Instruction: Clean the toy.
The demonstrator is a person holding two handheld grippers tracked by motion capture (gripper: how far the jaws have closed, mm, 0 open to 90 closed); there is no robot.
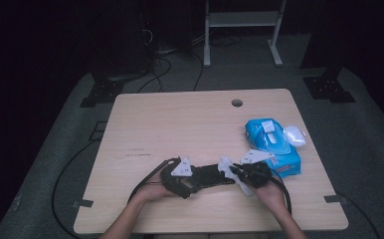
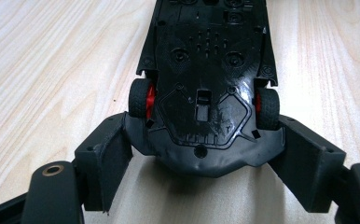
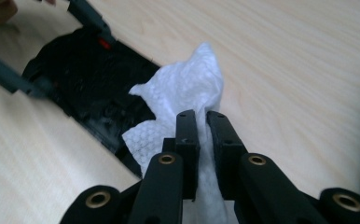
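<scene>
left gripper [image 2: 201, 154] jaws spread, right gripper [image 3: 202, 135] jaws pinched

Dim room, lit tabletop, soft blur

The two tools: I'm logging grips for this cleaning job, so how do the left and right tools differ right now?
The left tool stands spread wide, clamped on the upturned black toy car at one end; the right tool is nearly shut, pinching a thin white wipe. The left one steadies the car, while the right one lays the wipe on its underside. Both are hand-held over the wooden table.

a dim lab: bare wooden table [image 1: 180, 124], floor cables [image 1: 155, 64], metal stand [image 1: 242, 30].
</scene>
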